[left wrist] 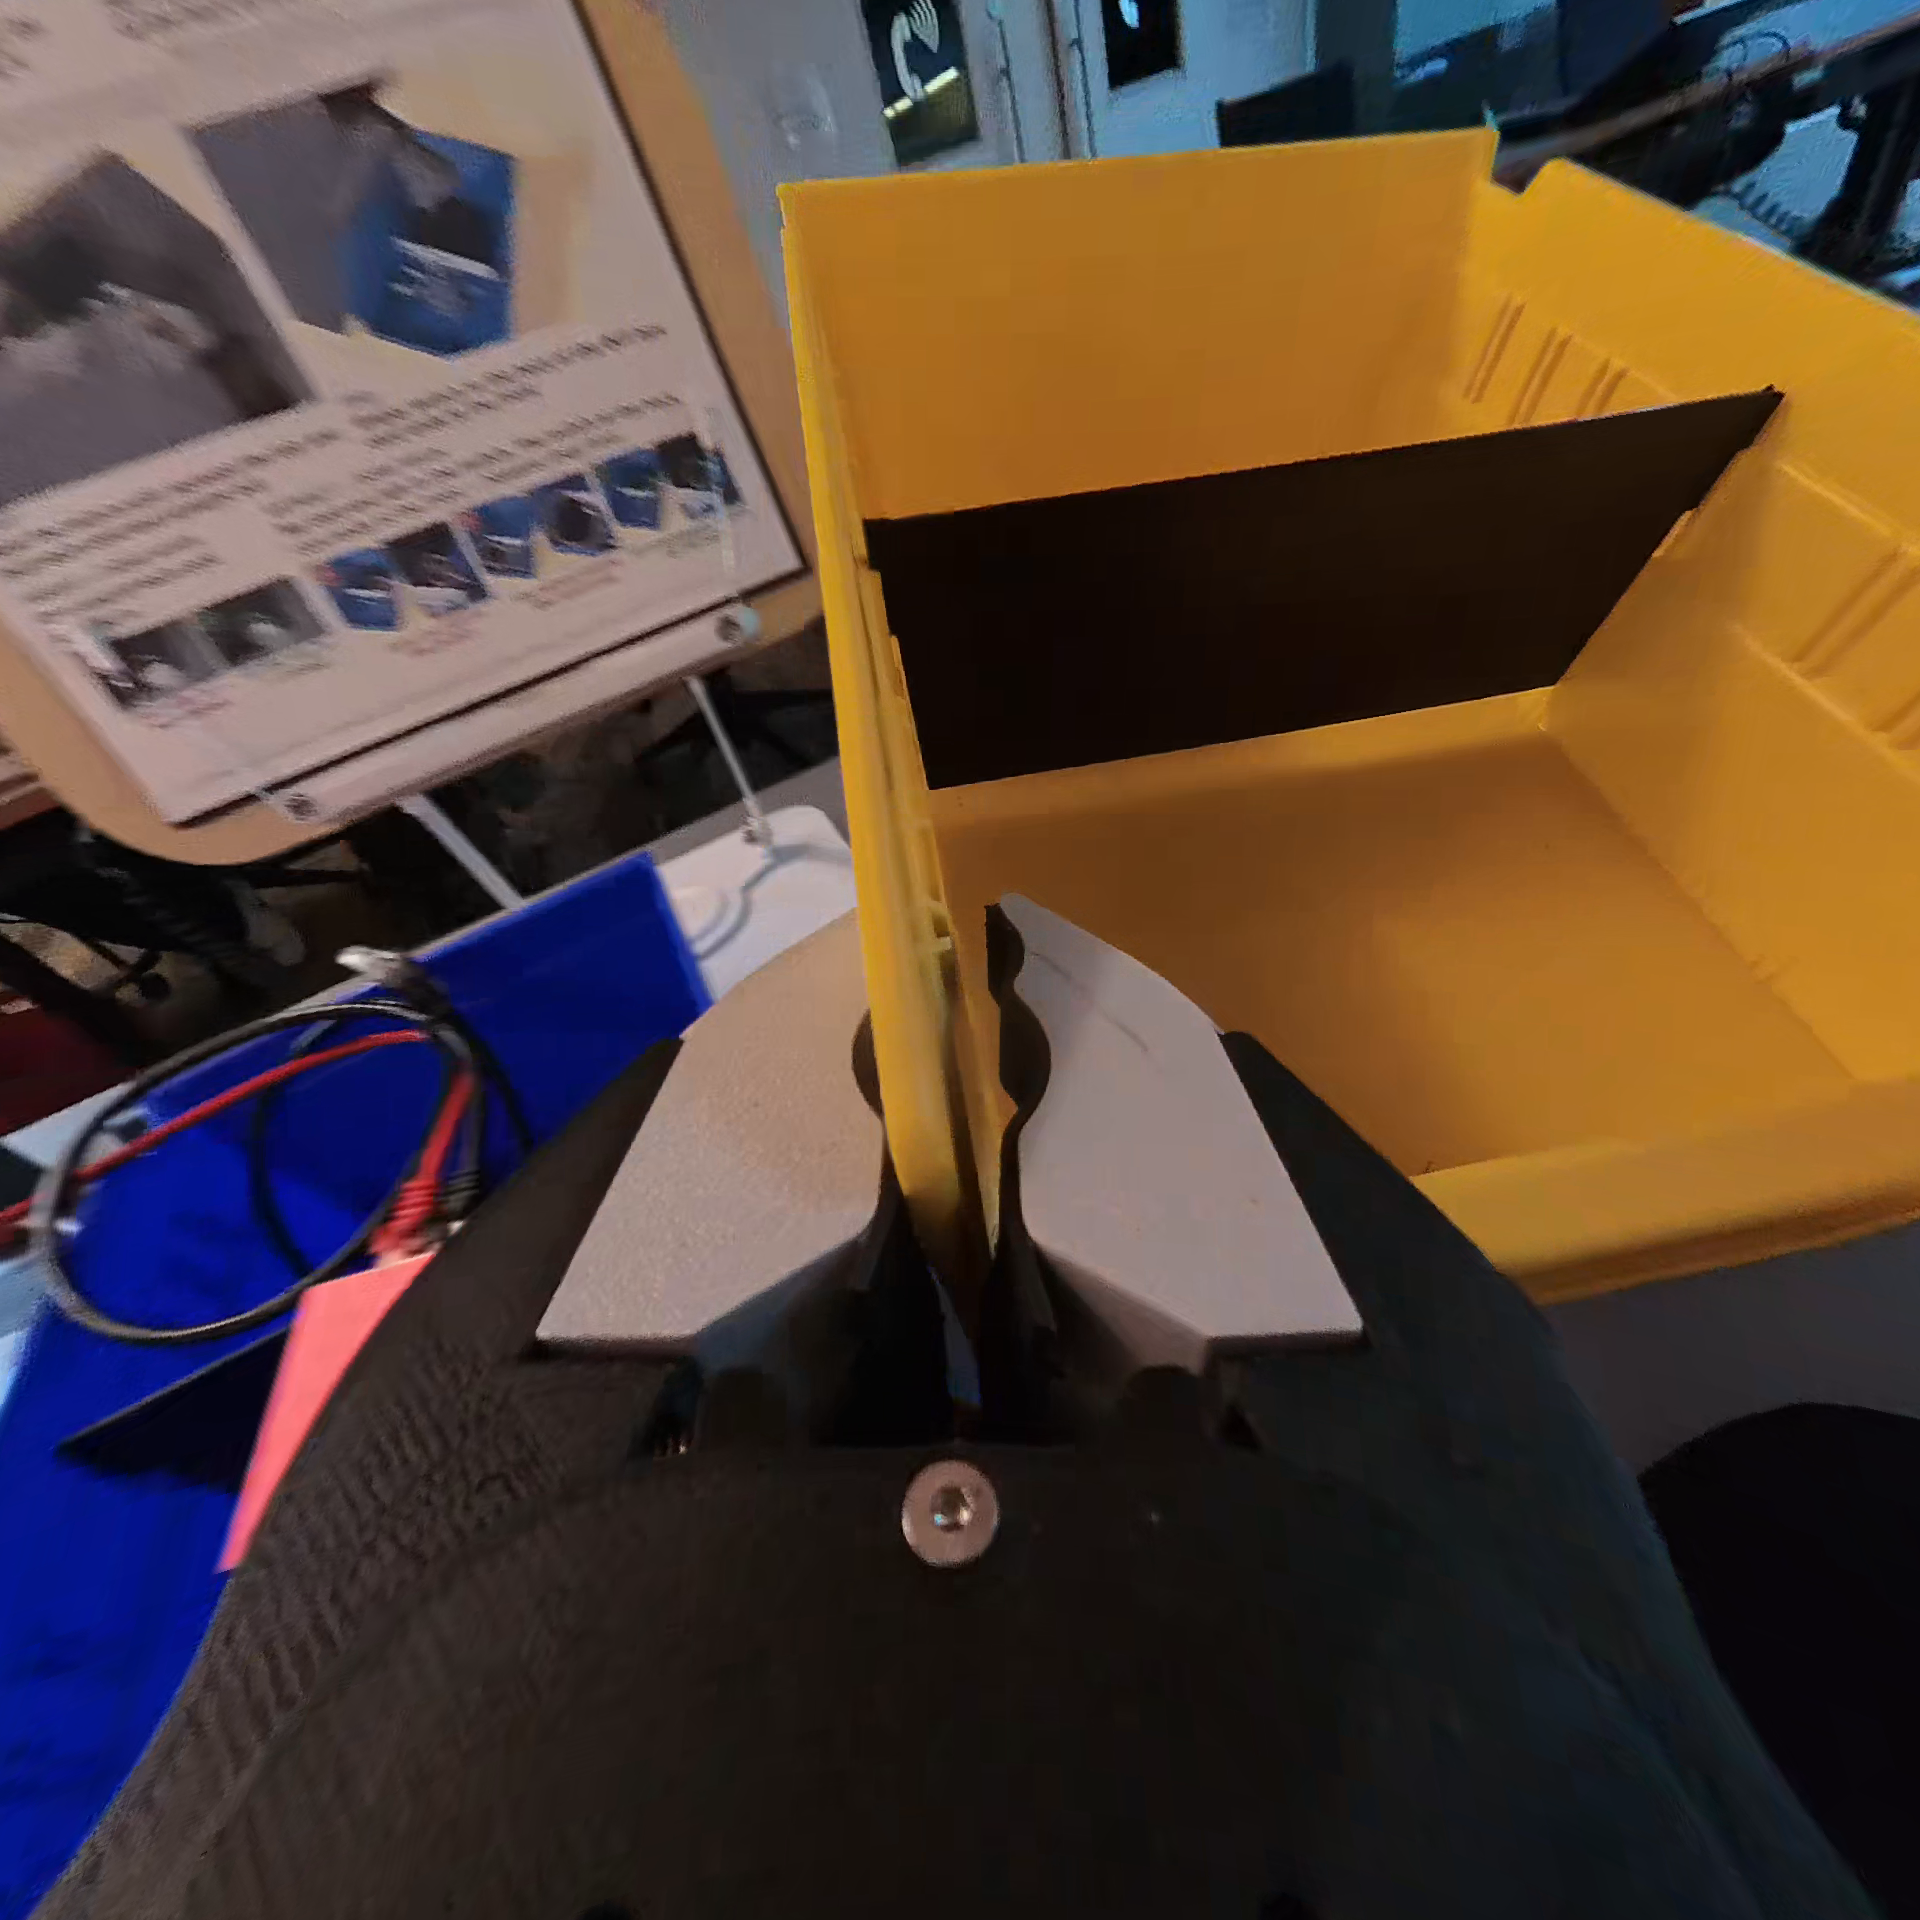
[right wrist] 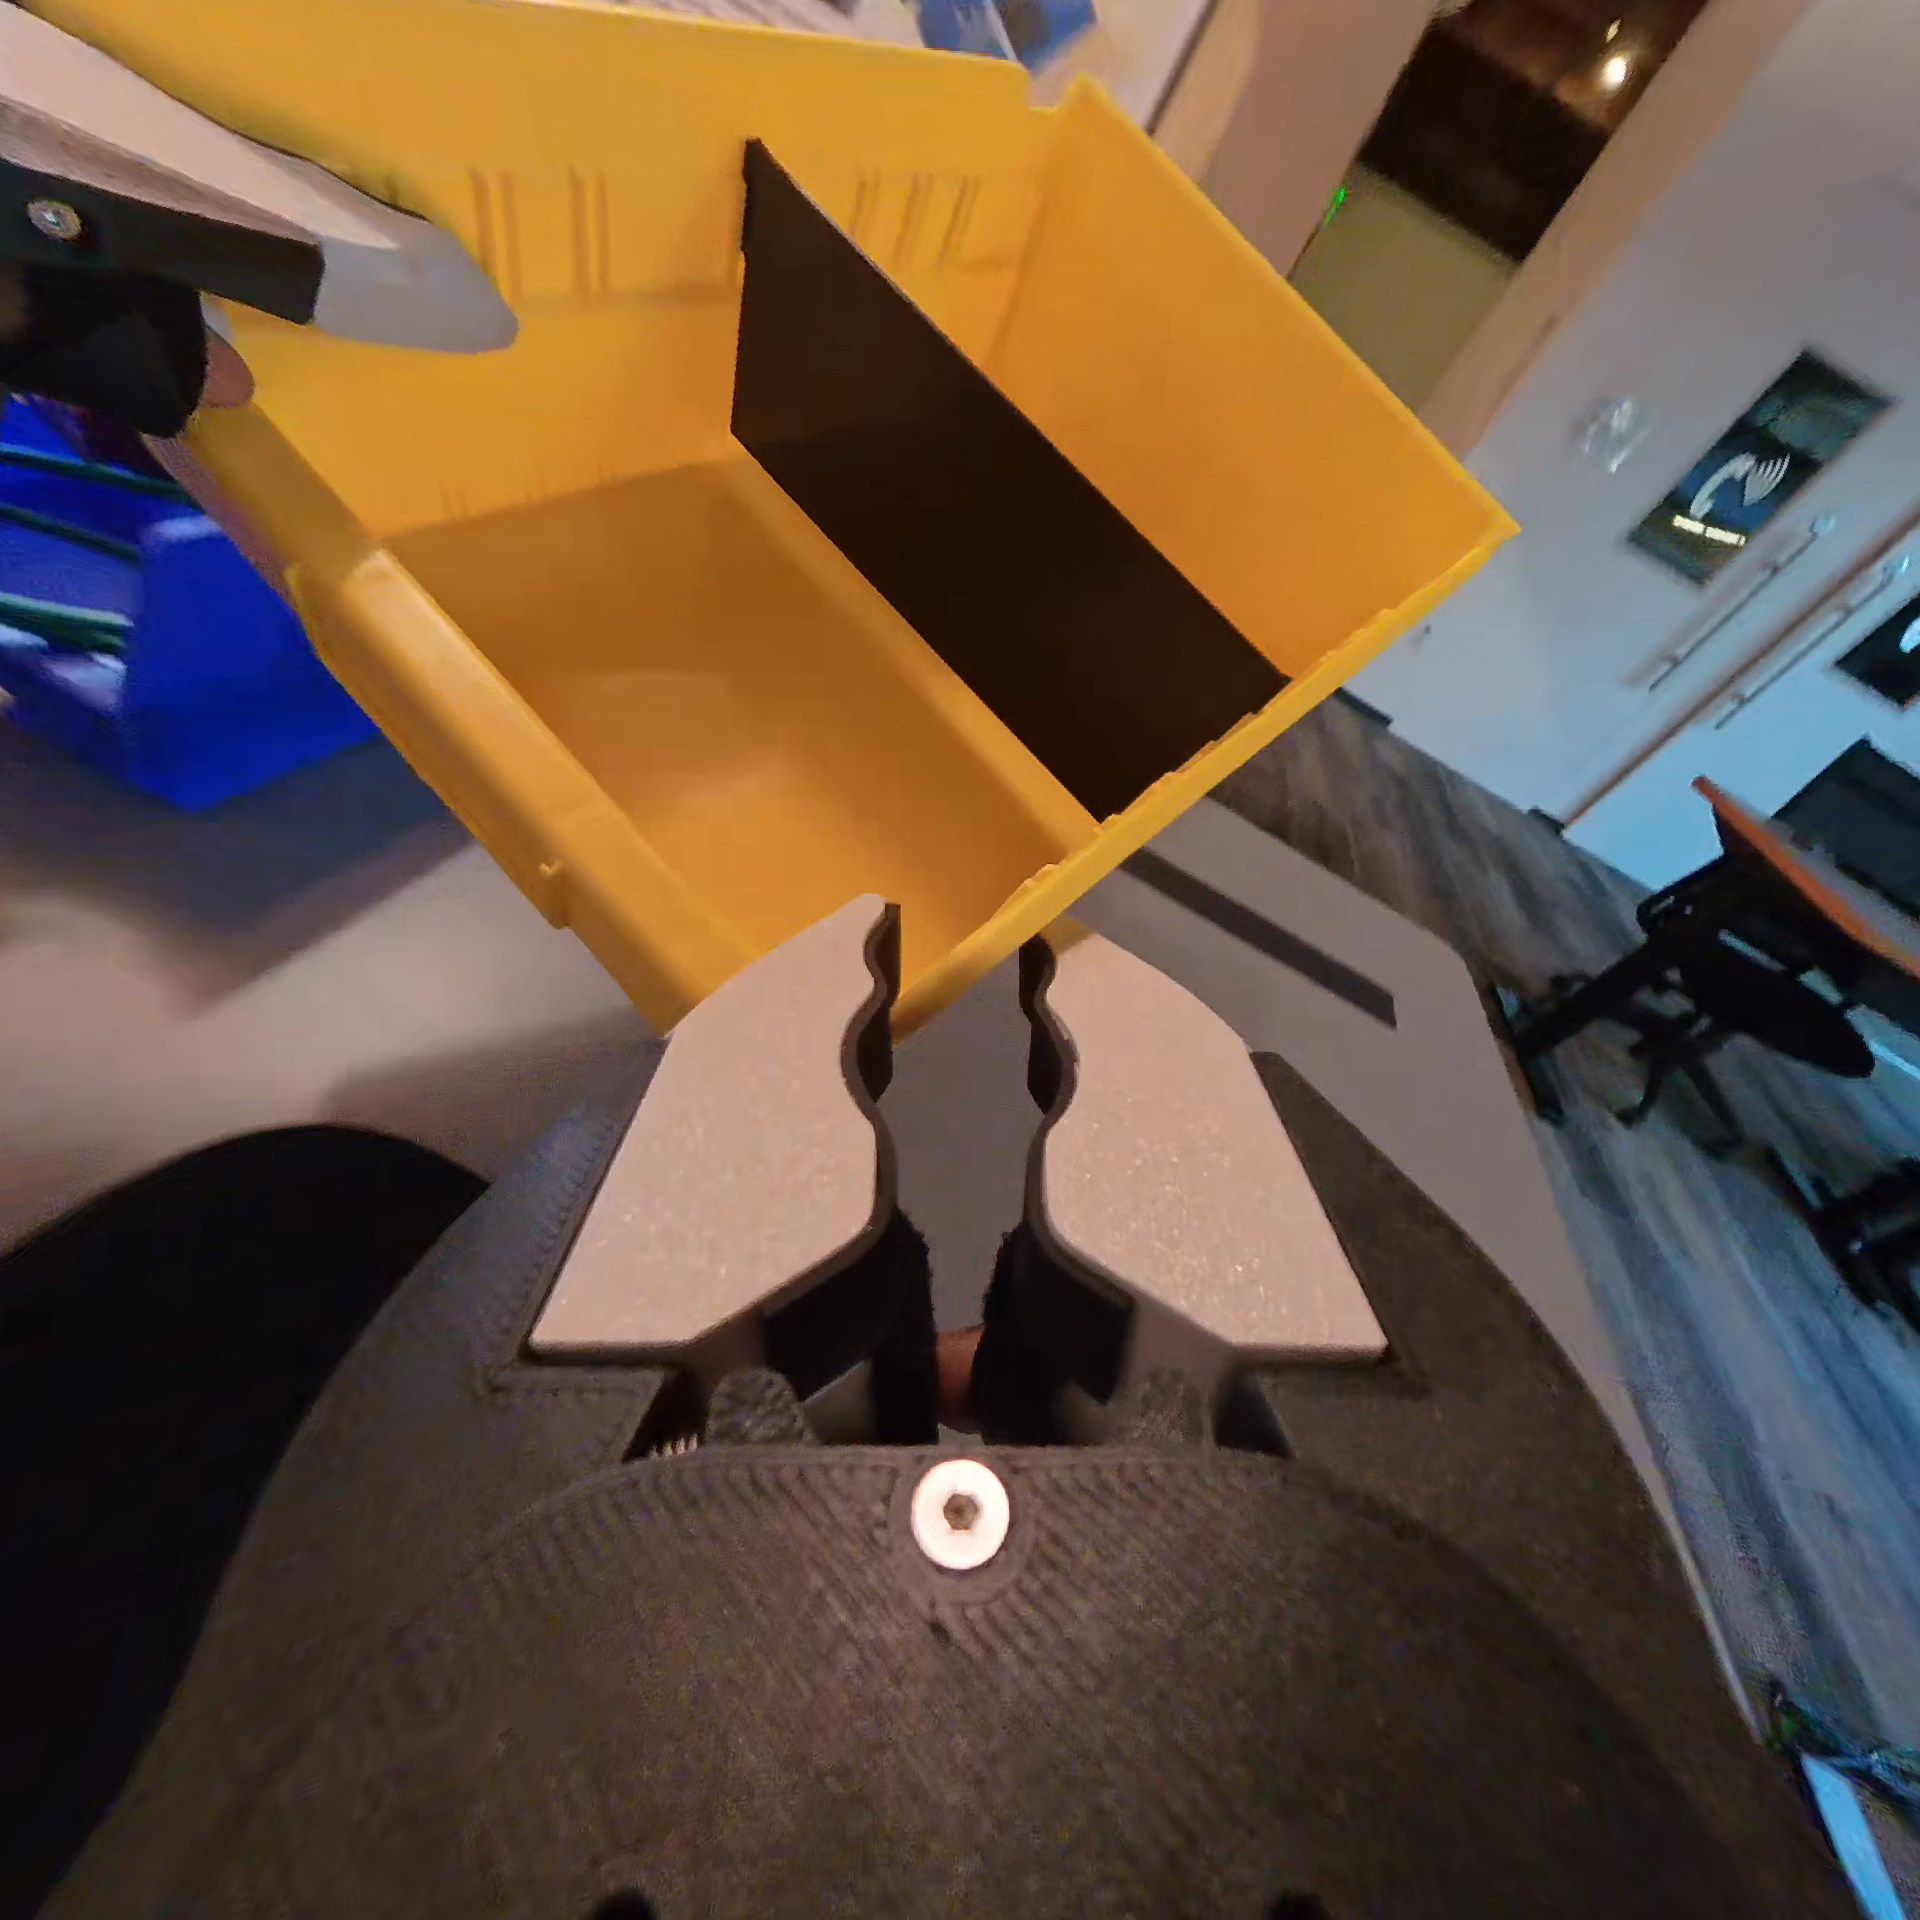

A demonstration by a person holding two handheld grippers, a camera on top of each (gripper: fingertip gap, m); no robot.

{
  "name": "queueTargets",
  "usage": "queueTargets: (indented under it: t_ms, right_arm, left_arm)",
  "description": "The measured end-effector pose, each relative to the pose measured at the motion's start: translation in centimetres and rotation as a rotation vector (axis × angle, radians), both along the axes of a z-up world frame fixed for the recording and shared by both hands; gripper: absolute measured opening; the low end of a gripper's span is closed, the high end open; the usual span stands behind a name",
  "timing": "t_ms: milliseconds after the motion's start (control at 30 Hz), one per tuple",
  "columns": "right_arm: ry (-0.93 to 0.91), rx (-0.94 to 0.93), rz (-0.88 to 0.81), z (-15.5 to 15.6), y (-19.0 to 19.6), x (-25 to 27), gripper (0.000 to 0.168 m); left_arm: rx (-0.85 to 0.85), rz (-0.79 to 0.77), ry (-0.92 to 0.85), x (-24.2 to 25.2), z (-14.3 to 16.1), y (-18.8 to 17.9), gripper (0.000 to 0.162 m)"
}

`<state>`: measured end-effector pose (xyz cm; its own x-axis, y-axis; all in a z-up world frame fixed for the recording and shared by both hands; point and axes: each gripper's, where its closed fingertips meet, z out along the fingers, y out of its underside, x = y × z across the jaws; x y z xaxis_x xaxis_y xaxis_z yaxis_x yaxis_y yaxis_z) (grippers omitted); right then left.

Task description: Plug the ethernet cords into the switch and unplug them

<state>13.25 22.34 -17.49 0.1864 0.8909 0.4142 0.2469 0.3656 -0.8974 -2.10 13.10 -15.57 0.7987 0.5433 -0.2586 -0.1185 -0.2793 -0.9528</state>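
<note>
My left gripper is shut on the left wall of an empty yellow bin that has a black divider across it. Black and red ethernet cords lie coiled in a blue bin to the left, with a clear plug sticking up. My right gripper is narrowly open, its fingertips on either side of the yellow bin's near corner rim. The left gripper's finger shows on the far wall in the right wrist view. No switch is in view.
A poster board on a stand is behind the blue bin. A pink tag lies by the cords. The bins sit on a pale table. Chairs and a desk stand on the floor to the right. Across from one pair of fingers to the other is roughly 20 cm.
</note>
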Motion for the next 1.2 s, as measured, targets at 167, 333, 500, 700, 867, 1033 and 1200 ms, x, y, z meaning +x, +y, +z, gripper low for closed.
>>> queueTargets:
  t_ms: [167, 333, 500, 700, 867, 1033, 1200]
  right_arm:
    - [-0.048, -0.067, -0.023, -4.0, 3.7, 1.7, 0.021]
    - [-0.122, -0.079, -0.071, -7.1, 5.8, 2.3, 0.019]
    - [-0.167, -0.086, -0.115, -8.4, 7.1, 3.2, 0.017]
    - [-0.174, -0.090, -0.072, -7.9, 7.7, 3.9, 0.027]
    - [-0.145, 0.057, -0.033, -4.7, 6.4, 4.9, 0.064]
    - [-0.303, 0.261, 0.217, -5.3, 0.5, 3.2, 0.070]
    - [-0.549, 0.350, 0.311, -9.5, -1.9, 0.3, 0.063]
  left_arm:
    - [-0.045, -0.035, -0.058, 1.7, -4.1, 3.6, 0.015]
    - [-0.090, -0.050, -0.110, 2.6, -7.6, 5.1, 0.019]
    - [-0.135, -0.116, -0.193, 4.0, -10.3, 5.9, 0.025]
    - [-0.164, -0.264, -0.210, 6.3, -9.6, 4.8, 0.091]
    - [-0.129, -0.435, -0.175, 7.9, -4.5, -3.4, 0.090]
    - [-0.423, -0.314, -0.055, 1.5, -6.7, -15.0, 0.070]
    - [-0.695, -0.280, -0.020, -2.5, -12.9, -18.7, 0.065]
